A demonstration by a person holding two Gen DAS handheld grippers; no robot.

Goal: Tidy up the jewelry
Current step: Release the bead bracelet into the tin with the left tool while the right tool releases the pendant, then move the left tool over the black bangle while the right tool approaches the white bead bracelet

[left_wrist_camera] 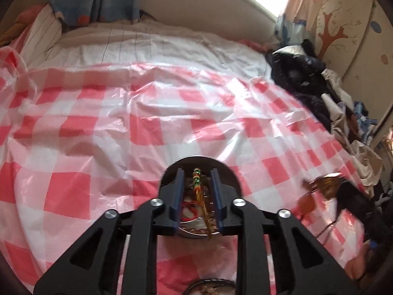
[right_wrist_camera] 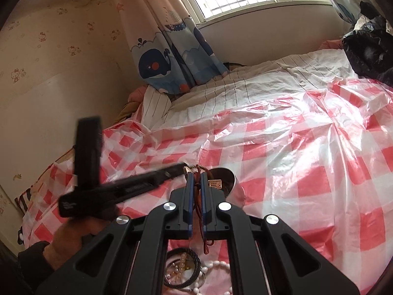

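Left gripper (left_wrist_camera: 196, 191) narrow on a green-gold strand (left_wrist_camera: 197, 184) over the round tin (left_wrist_camera: 235, 177), frame bottom centre. Right gripper (right_wrist_camera: 196, 184) pinches a red cord necklace (right_wrist_camera: 205, 233). Lower slowly, release inside the tin.

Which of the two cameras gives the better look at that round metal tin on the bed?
The left wrist view. There the tin sits right behind the left gripper, open side up, with a gold-and-green bracelet held over it. The right wrist view catches only part of its rim, past the right gripper.
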